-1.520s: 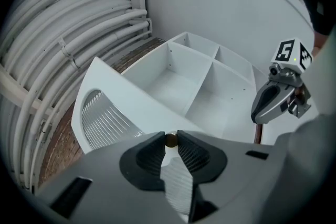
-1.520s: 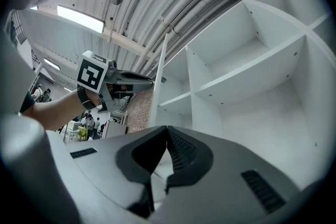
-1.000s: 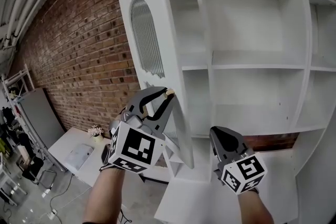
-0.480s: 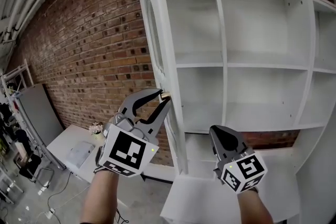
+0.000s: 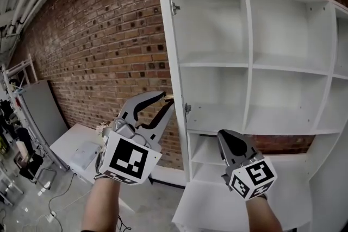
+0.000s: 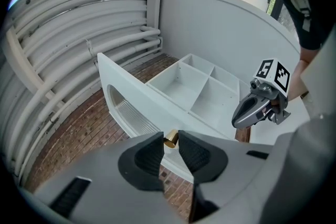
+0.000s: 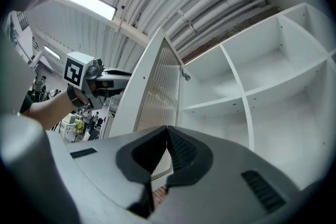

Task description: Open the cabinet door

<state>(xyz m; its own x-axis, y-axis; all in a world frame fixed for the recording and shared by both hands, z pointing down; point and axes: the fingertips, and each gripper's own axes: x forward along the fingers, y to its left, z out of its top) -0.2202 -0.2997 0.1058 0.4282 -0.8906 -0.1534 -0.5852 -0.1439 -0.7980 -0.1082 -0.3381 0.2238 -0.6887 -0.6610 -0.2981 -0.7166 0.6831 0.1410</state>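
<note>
Nearest: my left claw (image 5: pixel 167 99), its two ribbed pads pinched on the small brass knob (image 6: pixel 170 139), which sits squarely between them. Lower right: my right claw (image 7: pixel 167 136), jaws pressed together with nothing in them, hanging free of the furniture. Beyond the knob: the cabinet door (image 5: pixel 165 35), white, swung well out from the frame so that the head view shows it nearly edge-on, hung by two hinges (image 5: pixel 175 7) on the cabinet's left upright. Its arched panel (image 7: pixel 157 89) is finely ribbed, and I cannot tell from these views whether it is glass or plastic. Handling, as I judge it: the door is a stiff flat slab that should turn lightly on its hinges, so little force is needed. The knob is the proper hold, but it is small, round and smooth, so the pads may slip off unless they close behind its head and the pull follows the door's arc. The ribbed panel may be fragile and is no place to press. Behind: the cabinet (image 5: pixel 249 67), its compartments open to view and bare. Farthest: the brick wall (image 5: pixel 92 41), with a white desk (image 5: pixel 68 146) low on the left.
</note>
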